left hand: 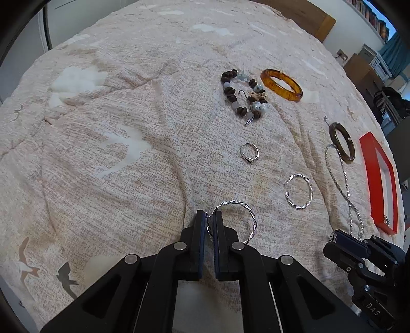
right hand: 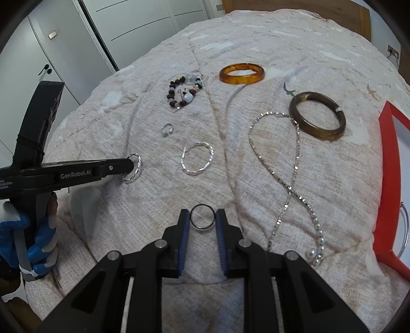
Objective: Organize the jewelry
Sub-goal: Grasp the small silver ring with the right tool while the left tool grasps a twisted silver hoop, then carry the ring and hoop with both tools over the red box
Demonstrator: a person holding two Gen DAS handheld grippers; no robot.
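Note:
Jewelry lies on a beige bedspread. My left gripper point(left hand: 210, 217) is shut on a twisted silver hoop point(left hand: 249, 217), which also shows in the right wrist view point(right hand: 133, 169). My right gripper point(right hand: 202, 217) is shut on a thin black ring point(right hand: 202, 216), held at its sides between the fingertips. A second twisted silver hoop point(left hand: 298, 190) point(right hand: 197, 158), a small silver ring point(left hand: 249, 152) point(right hand: 167, 129), a bead bracelet point(left hand: 242, 96) point(right hand: 183, 93), an amber bangle point(left hand: 282, 84) point(right hand: 242, 73), a dark bangle point(left hand: 342, 142) point(right hand: 317, 115) and a silver chain point(left hand: 344, 179) point(right hand: 292, 179) lie apart.
A red box point(left hand: 379, 179) point(right hand: 387, 179) with a white lining sits at the right edge of the bed. White wardrobe doors point(right hand: 77, 38) stand at the left. A wooden headboard point(left hand: 307, 15) is at the far end.

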